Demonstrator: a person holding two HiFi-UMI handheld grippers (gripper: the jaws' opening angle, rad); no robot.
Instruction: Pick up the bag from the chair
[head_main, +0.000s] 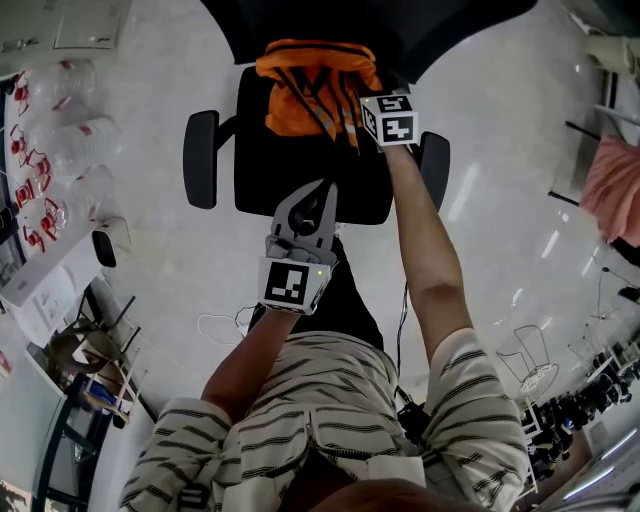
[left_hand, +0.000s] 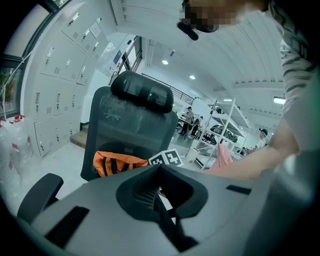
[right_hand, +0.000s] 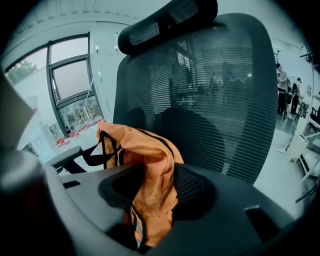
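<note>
Right gripper view is showing the right gripper (right_hand: 157, 180) with its jaws standing wide and a raised fold of the orange bag (right_hand: 150, 160) standing between them. The cloth looks to be lying against one pad but is not being pinched, so nothing is being held yet. The bag is sitting slumped at the rear of the chair (head_main: 300, 180) seat, right up against the mesh backrest (right_hand: 225, 100). The left gripper (head_main: 320, 200) is hanging back over the seat's front edge with its jaws together and empty. The step in hand is probably the grasp itself. Doing it well likely means closing all the way down on that fold, since thin cloth is apt to slide out of a loose grip. Taking a thick bunch, or the black straps (right_hand: 102, 155) beside it, would be the safer bite. The lift should then be going straight up and back toward the person, clear of the backrest and the armrests (head_main: 200, 160), without shoving the chair. As for containers, the bag is the only one that matters — its mouth is not showing in any view, so whether anything is inside cannot be told. It is lying soft and crumpled, which suggests little weight. The lockers (left_hand: 65, 65) along the wall are all standing closed.
</note>
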